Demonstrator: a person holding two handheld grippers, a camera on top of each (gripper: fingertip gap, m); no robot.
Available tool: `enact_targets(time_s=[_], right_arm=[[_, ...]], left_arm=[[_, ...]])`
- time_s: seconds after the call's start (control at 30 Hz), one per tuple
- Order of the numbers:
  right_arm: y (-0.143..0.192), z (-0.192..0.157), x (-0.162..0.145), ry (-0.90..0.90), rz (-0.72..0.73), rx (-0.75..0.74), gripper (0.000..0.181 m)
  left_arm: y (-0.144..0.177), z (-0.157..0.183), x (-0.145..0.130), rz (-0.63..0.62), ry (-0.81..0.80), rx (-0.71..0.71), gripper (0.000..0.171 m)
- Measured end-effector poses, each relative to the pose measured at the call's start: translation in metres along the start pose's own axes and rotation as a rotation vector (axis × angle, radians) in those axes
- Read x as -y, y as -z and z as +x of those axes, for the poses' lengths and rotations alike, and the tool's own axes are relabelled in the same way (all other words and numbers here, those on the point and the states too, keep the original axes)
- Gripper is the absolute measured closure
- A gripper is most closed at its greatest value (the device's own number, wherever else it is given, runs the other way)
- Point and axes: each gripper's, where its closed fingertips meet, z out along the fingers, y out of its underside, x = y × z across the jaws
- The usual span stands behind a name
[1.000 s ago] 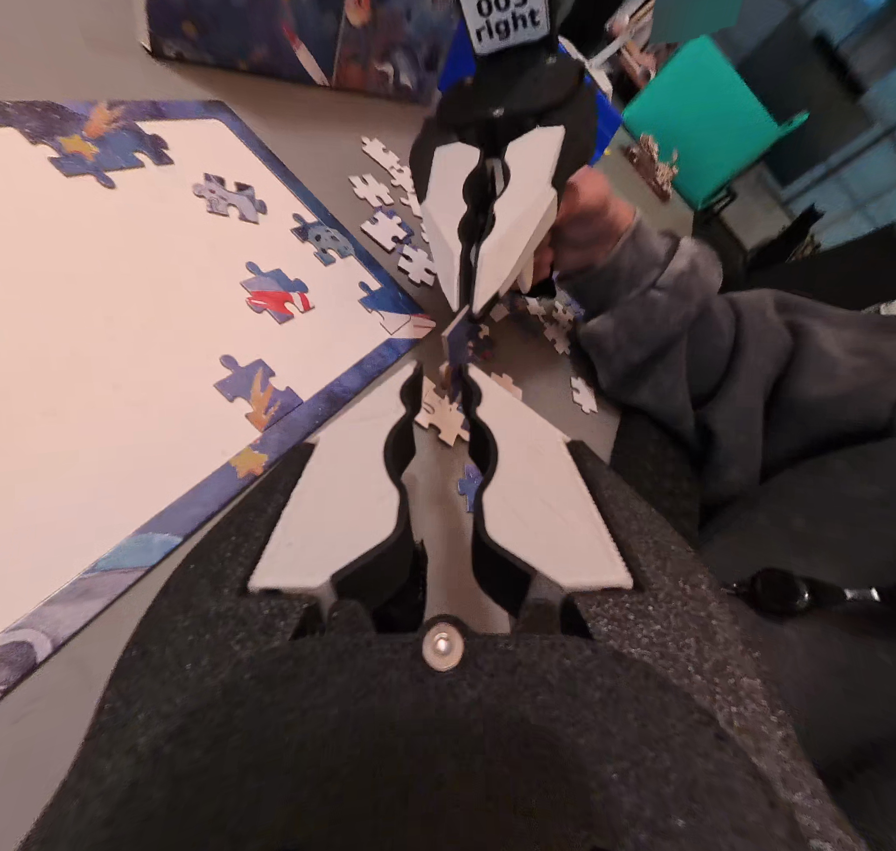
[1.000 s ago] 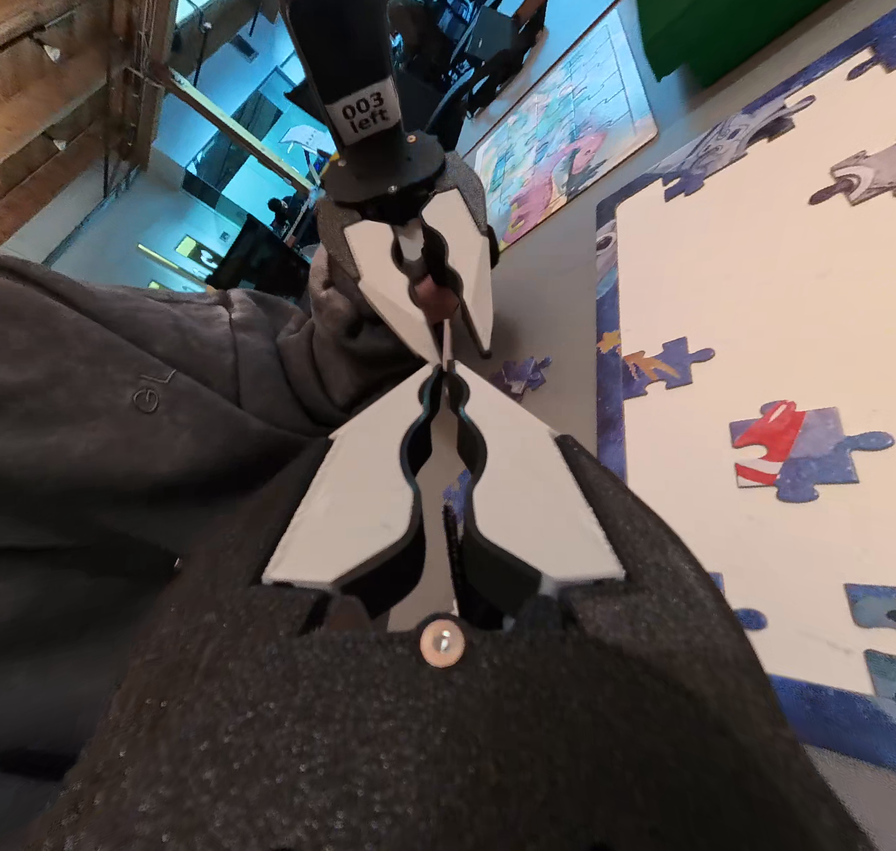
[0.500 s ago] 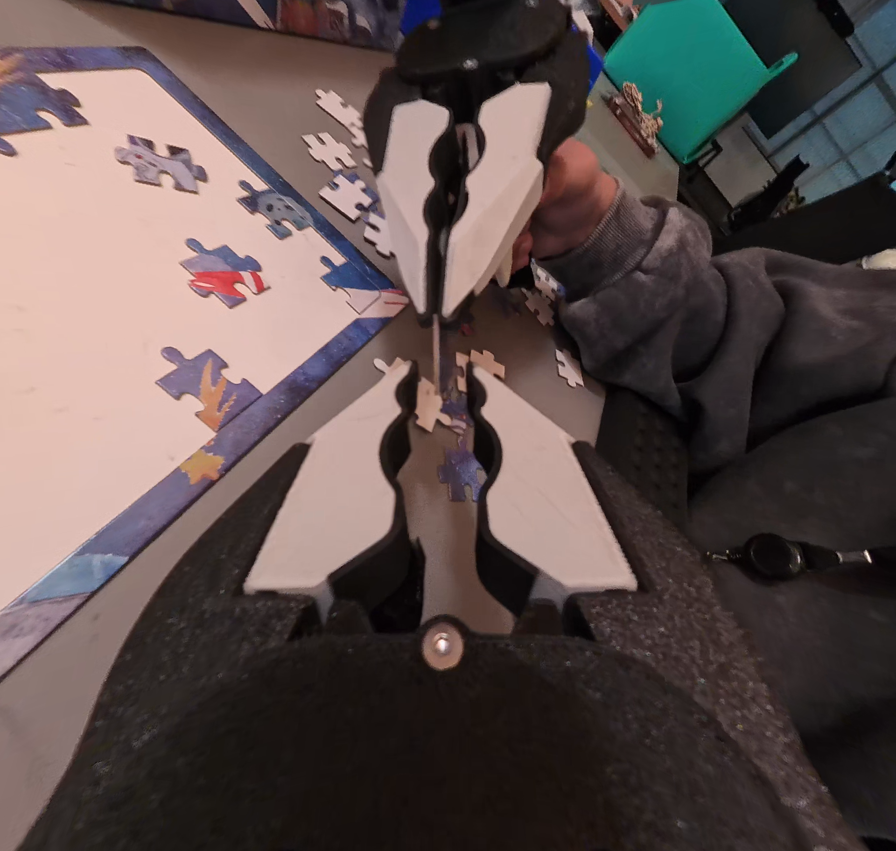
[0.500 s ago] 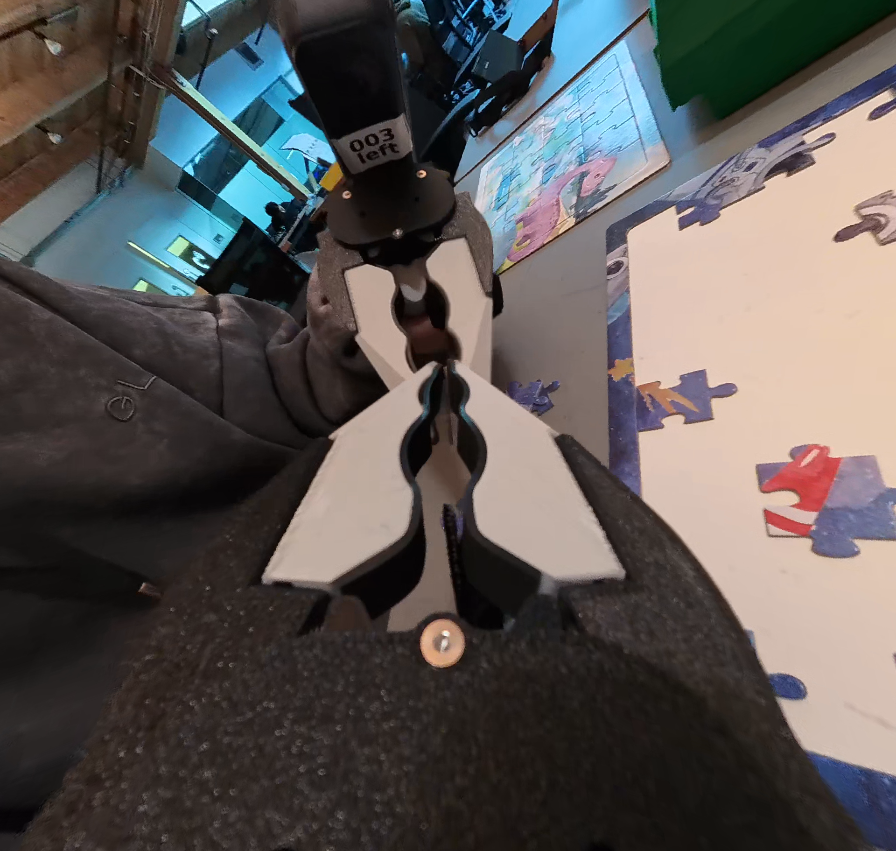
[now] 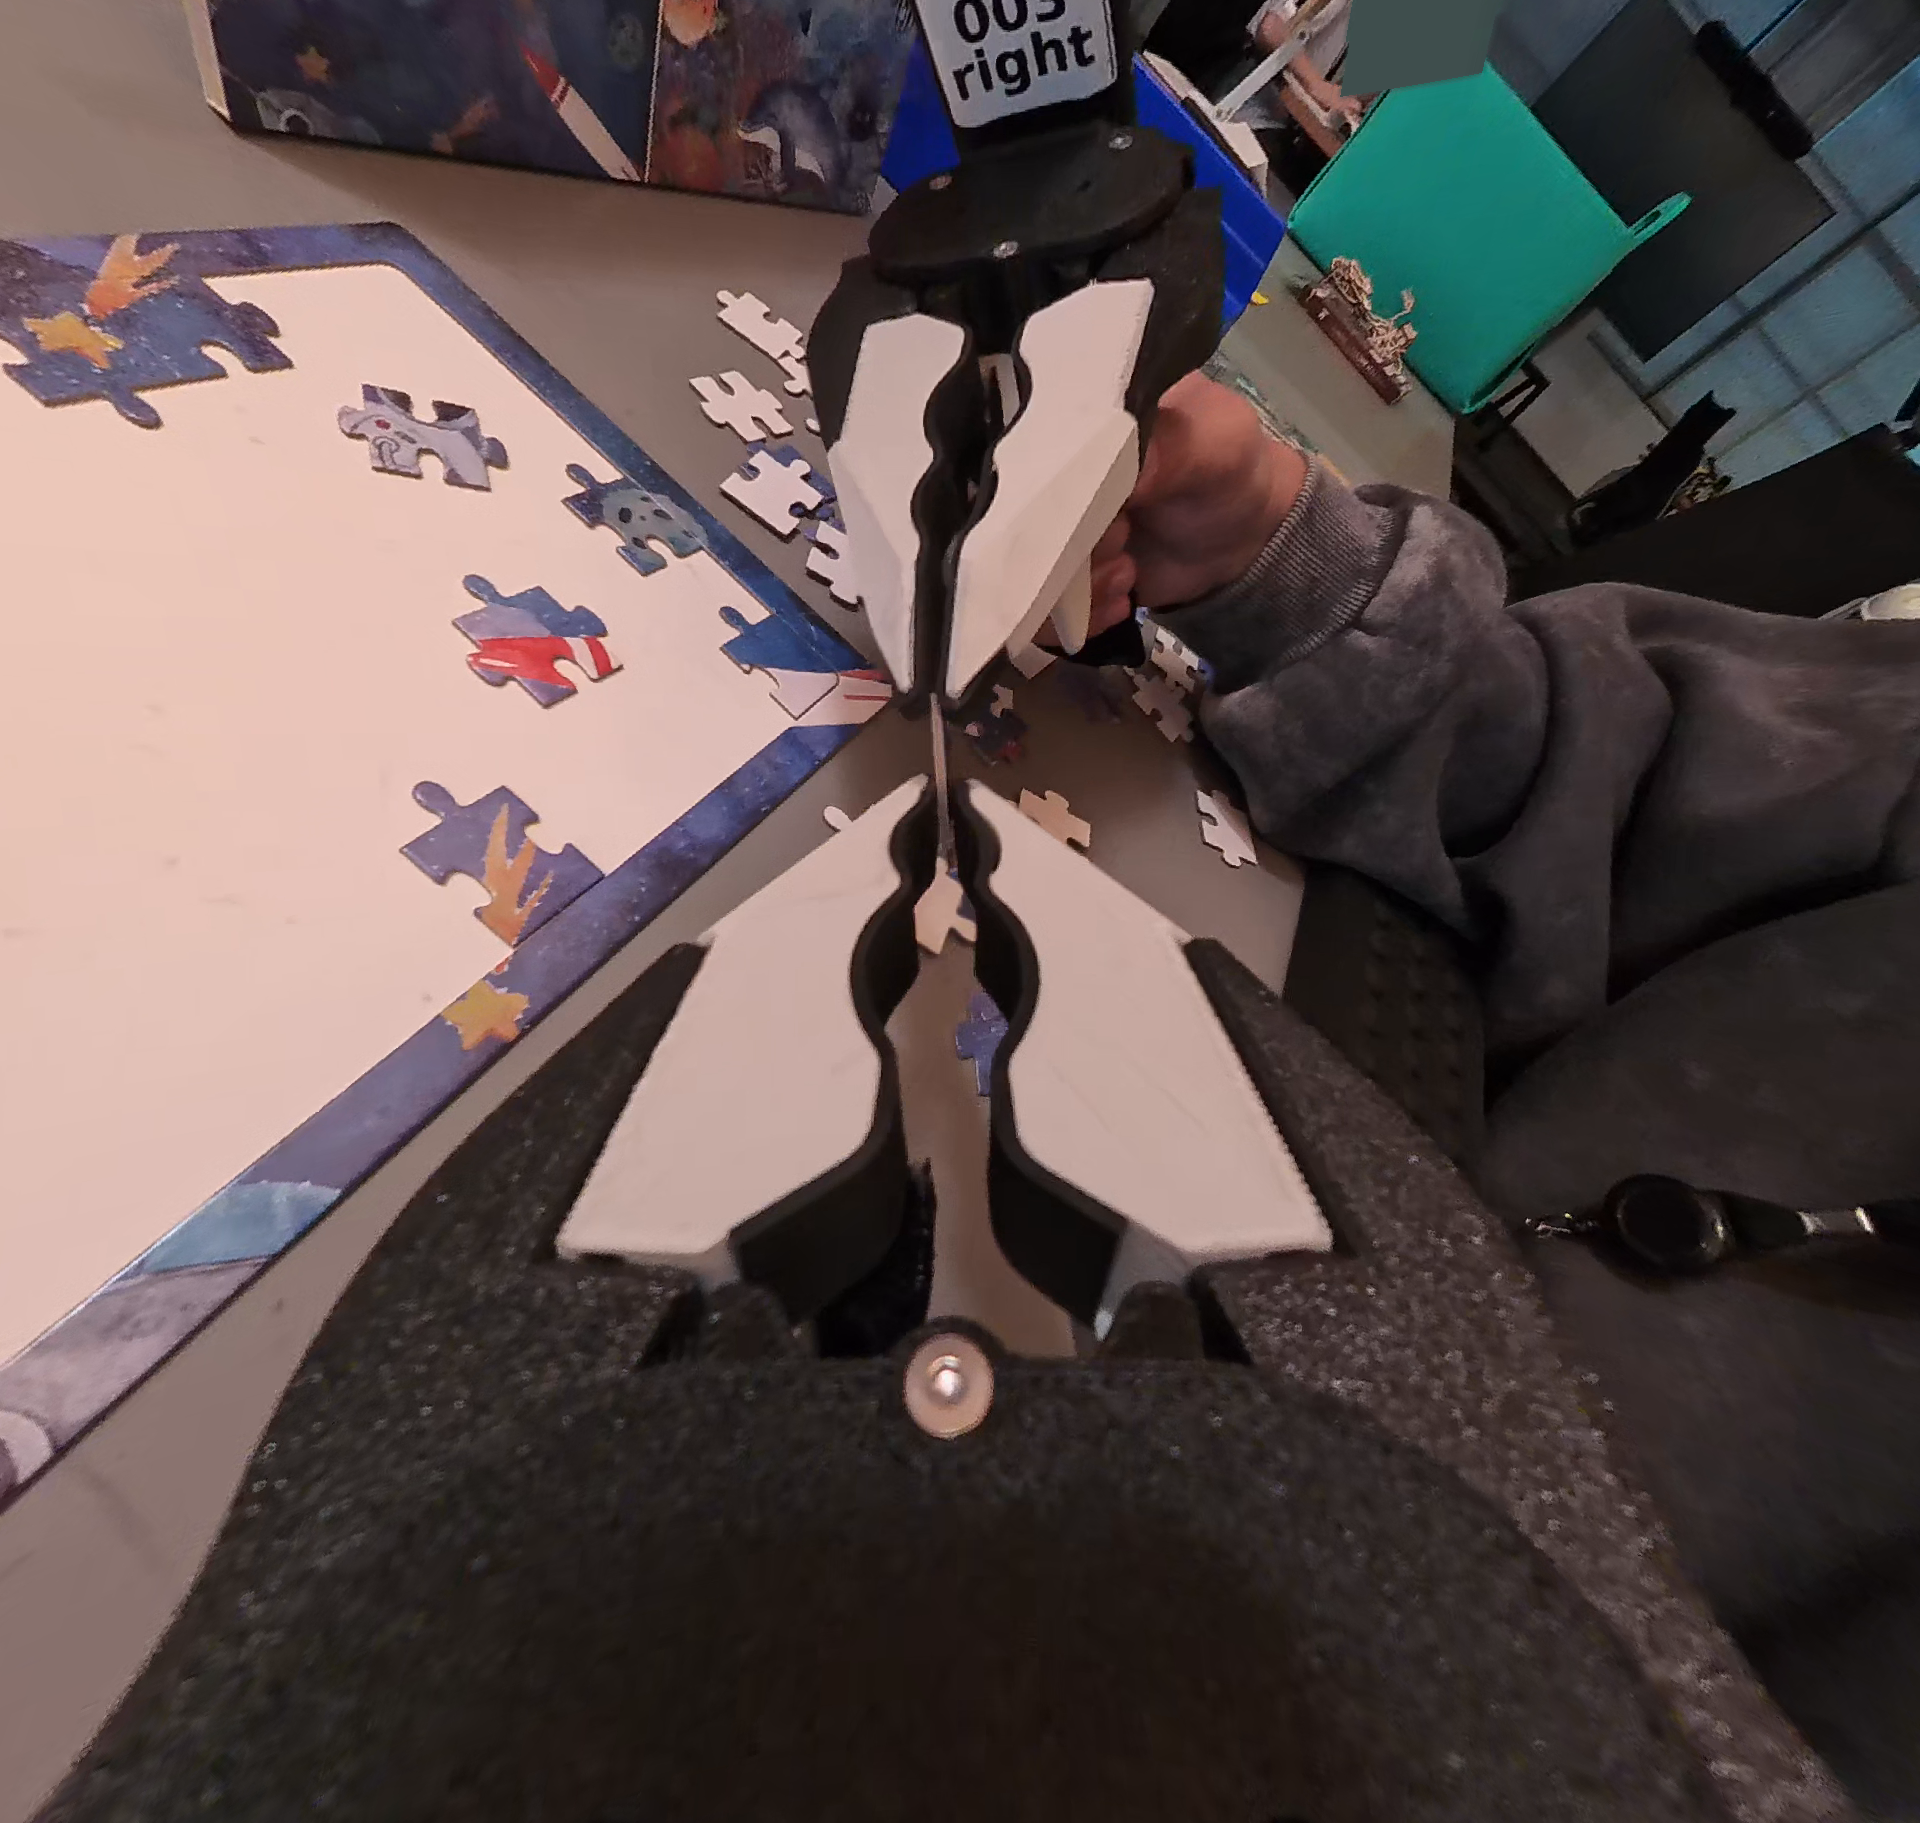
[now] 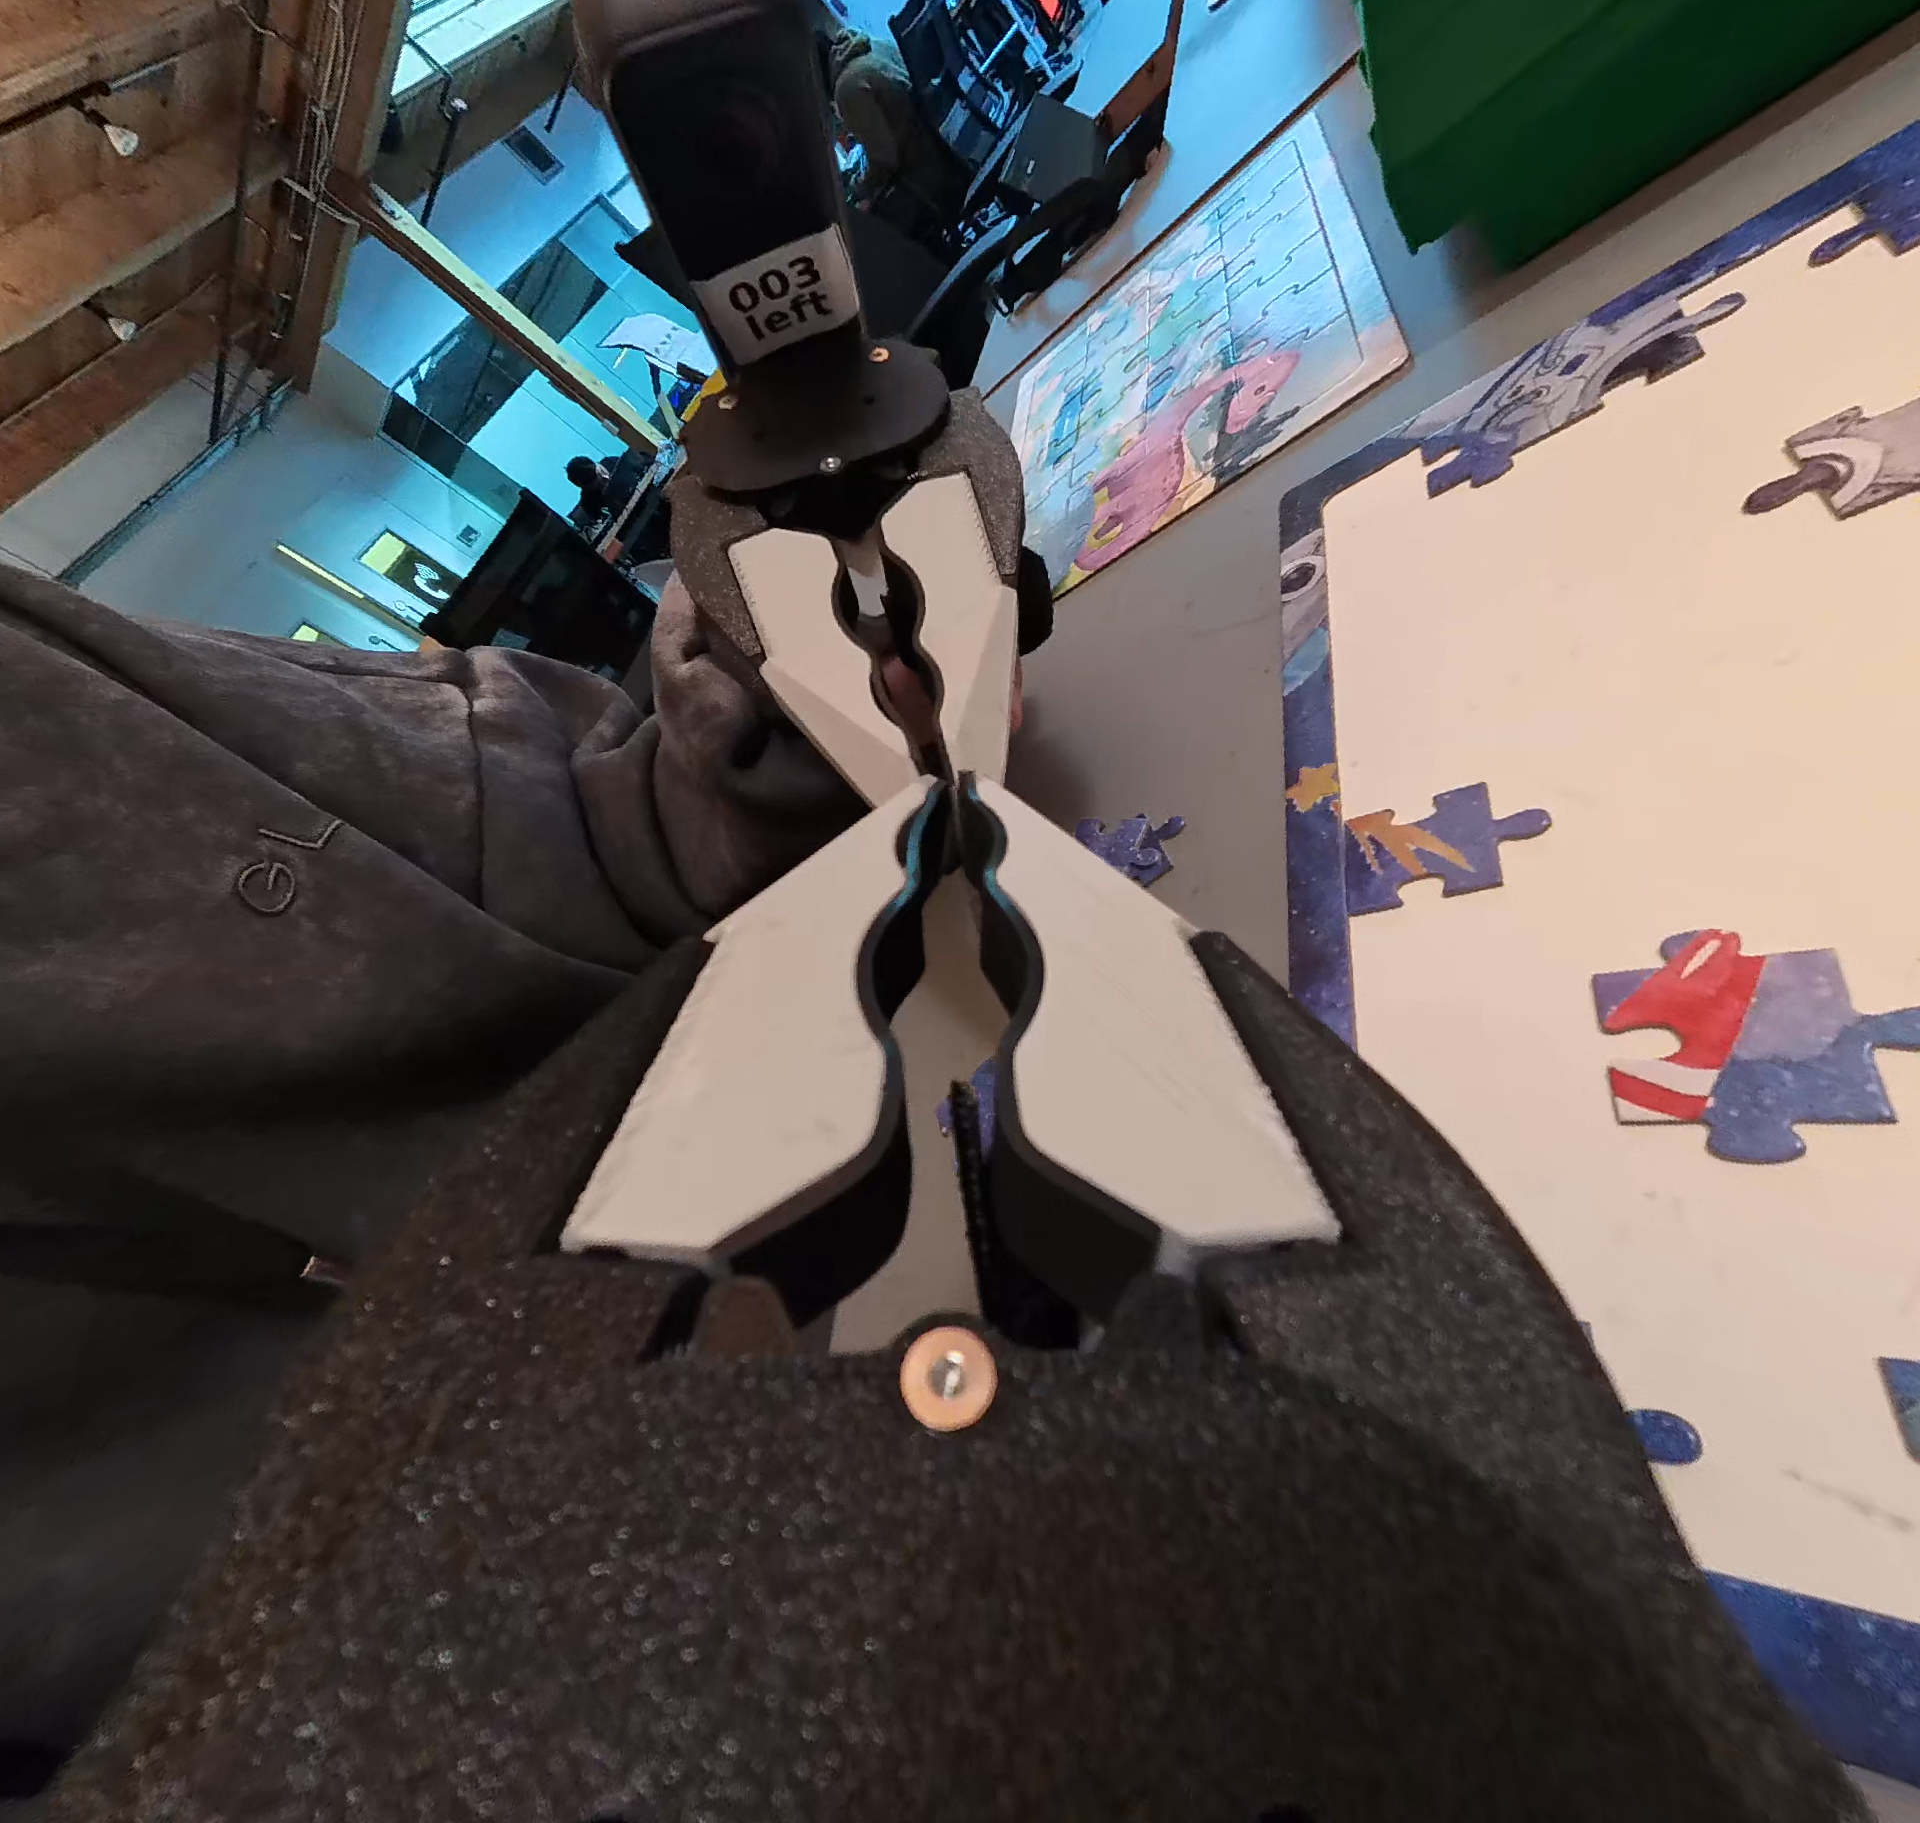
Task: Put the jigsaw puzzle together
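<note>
My left tongs (image 5: 940,797) and right tongs (image 5: 928,703) both pinch one edge-on puzzle piece (image 5: 939,750) — probably passing it across — beside the puzzle tray (image 5: 665,880).

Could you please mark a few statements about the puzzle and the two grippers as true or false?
1. The left hand-held gripper and right hand-held gripper meet tip to tip at one jigsaw piece. True.
2. The puzzle board is nearly filled. False: it is mostly bare, with a few pieces on it.
3. Several loose pieces lie on the table beside the board, some white side up. True.
4. The red-and-white piece lies on the table. False: it lies on the board.
</note>
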Motion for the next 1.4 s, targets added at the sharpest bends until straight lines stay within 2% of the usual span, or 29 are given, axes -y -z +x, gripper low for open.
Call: enact_targets(time_s=[0.23,0.33,0.47,0.6,0.7,0.77,0.93,1.03,1.1,1.17,1.2,1.27,1.33,1.4], right_arm=[[-0.004,0.002,0.0,0.0,0.003,-0.014,0.18],[-0.001,0.012,0.005,0.023,0.041,-0.078,0.176],[0.017,0.044,0.018,0.086,0.113,-0.311,0.162],[0.047,0.077,0.024,0.138,0.139,-0.602,0.161],[0.103,0.09,0.04,0.22,0.174,-0.857,0.161],[0.14,0.095,0.047,0.23,0.239,-0.979,0.161],[0.142,0.095,0.039,0.081,0.307,-0.84,0.165],[0.131,0.097,0.034,0.091,0.245,-0.831,0.165],[0.12,0.094,0.031,0.137,0.194,-0.823,0.167],[0.111,0.091,0.03,0.168,0.162,-0.813,0.168],[0.108,0.09,0.03,0.18,0.151,-0.814,0.168],[0.102,0.089,0.03,0.194,0.134,-0.804,0.169],[0.1,0.089,0.029,0.193,0.124,-0.799,0.168],[0.099,0.09,0.027,0.188,0.121,-0.796,0.168]], left_arm=[[-0.002,-0.003,-0.002,-0.015,0.001,0.022,0.17],[0.001,-0.017,-0.001,-0.003,0.045,0.075,0.17],[0.02,-0.06,0.008,0.084,0.166,0.262,0.17],[0.056,-0.094,0.026,0.264,0.269,0.418,0.17],[0.081,-0.109,0.035,0.386,0.326,0.484,0.17],[0.086,-0.112,0.033,0.398,0.365,0.478,0.17],[0.081,-0.118,0.022,0.346,0.392,0.501,0.17],[0.083,-0.117,0.018,0.299,0.369,0.524,0.17],[0.088,-0.115,0.001,0.173,0.313,0.57,0.17],[0.095,-0.111,-0.029,-0.028,0.266,0.609,0.17],[0.099,-0.107,-0.042,-0.086,0.278,0.598,0.17],[0.096,-0.09,-0.058,-0.125,0.35,0.471,0.17],[0.093,-0.071,-0.062,-0.083,0.399,0.323,0.17],[0.095,-0.071,-0.071,-0.074,0.421,0.305,0.17]])
